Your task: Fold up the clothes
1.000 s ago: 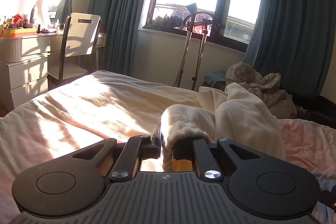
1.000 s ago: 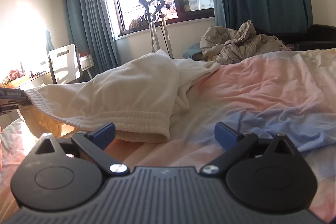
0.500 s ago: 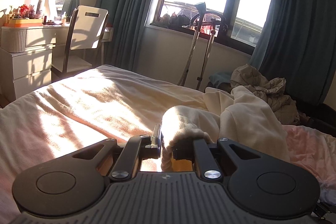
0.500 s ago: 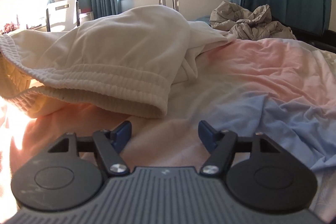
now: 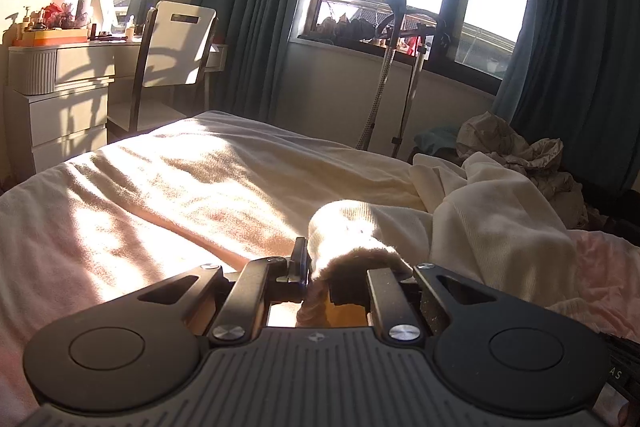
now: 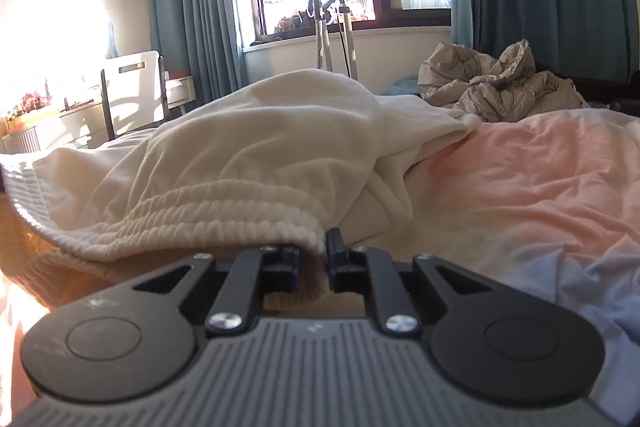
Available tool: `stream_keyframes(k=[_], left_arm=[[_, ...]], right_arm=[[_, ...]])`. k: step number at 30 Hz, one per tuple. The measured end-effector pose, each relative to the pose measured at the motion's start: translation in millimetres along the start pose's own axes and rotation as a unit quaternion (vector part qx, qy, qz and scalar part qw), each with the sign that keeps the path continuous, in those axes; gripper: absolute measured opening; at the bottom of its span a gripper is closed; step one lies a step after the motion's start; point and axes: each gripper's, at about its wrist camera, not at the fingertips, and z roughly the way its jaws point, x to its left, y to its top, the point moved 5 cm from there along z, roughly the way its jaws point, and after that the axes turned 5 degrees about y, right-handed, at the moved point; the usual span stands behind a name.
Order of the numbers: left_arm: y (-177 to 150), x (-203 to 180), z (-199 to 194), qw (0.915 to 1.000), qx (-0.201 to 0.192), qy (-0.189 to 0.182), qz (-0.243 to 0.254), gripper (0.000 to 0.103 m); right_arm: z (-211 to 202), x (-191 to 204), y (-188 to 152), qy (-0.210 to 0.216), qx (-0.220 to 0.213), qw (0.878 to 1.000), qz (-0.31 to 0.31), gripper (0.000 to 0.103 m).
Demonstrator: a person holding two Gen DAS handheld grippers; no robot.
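Note:
A cream garment with a ribbed elastic waistband [image 6: 224, 203] lies bunched on the bed. In the left wrist view my left gripper [image 5: 320, 267] is shut on one end of the waistband [image 5: 348, 239], and the rest of the garment [image 5: 500, 227] trails to the right. In the right wrist view my right gripper [image 6: 312, 259] is shut on the other corner of the waistband, low over the bed sheet [image 6: 540, 187]. The cloth between the jaws hides the pads.
The bed carries a cream blanket [image 5: 180, 195] on the left and a pink and blue sheet on the right. A crumpled grey quilt [image 6: 500, 83] lies at the far side. A white chair [image 5: 176, 55], a dresser [image 5: 52, 95] and a garment steamer [image 5: 388, 67] stand by the window.
My right gripper moved forward to the waistband corner and shut on it; it was open before. My left gripper kept its hold on the waistband and shifted slightly.

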Motion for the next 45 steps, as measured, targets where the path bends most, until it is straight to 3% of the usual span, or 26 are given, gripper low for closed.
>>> stream_keyframes(k=[3,10,14,18,22,25,29,33,40,41,43,45], left_arm=[[15.5,8.6,-2.8,0.9997,-0.008,-0.006,-0.02,0.01],[79.8,30.0,-29.8,0.9958,-0.037,-0.051,-0.067,0.009],[121.4,46.1,-48.5,0.9942,-0.056,-0.071,-0.058,0.009],[159.5,74.7,-56.2,0.9938,-0.064,-0.075,-0.051,0.009],[176.6,106.9,-43.5,0.9962,-0.053,-0.063,-0.029,0.009],[170.0,131.4,-16.7,0.9984,-0.03,-0.048,-0.003,0.009],[147.9,160.9,20.2,0.9994,0.001,-0.024,0.026,0.009],[113.0,193.8,53.7,0.9993,0.037,-0.004,0.009,0.009],[91.2,217.1,62.2,0.9993,0.03,-0.007,-0.021,0.013],[90.3,217.7,60.4,0.9993,0.03,-0.005,-0.024,0.017],[86.5,219.1,53.2,0.9991,0.036,0.014,-0.02,0.036],[82.4,222.6,41.0,0.9985,0.036,0.041,-0.01,0.076]], right_arm=[[-27.7,10.9,11.1,-0.006,-0.022,1.0,0.003,0.007],[-101.2,72.5,25.9,0.067,-0.014,0.997,0.025,0.007],[-141.4,126.1,29.2,0.133,-0.017,0.99,0.03,0.007],[-164.0,194.0,34.2,0.221,-0.019,0.975,0.025,0.007],[-156.3,253.6,39.4,0.286,-0.008,0.958,0.013,0.009],[-132.6,290.0,40.2,0.321,0.009,0.947,0.016,0.009],[-84.1,317.0,17.6,0.333,0.057,0.941,0.026,0.01],[-48.2,331.7,-12.9,0.338,0.096,0.936,0.032,0.01],[-43.9,340.9,-20.9,0.347,0.093,0.933,0.022,0.018],[-45.3,341.2,-19.6,0.347,0.092,0.933,0.017,0.02],[-49.8,341.1,-18.0,0.348,0.092,0.933,0.009,0.038],[-56.0,340.3,-16.2,0.345,0.093,0.934,0.001,0.057]])
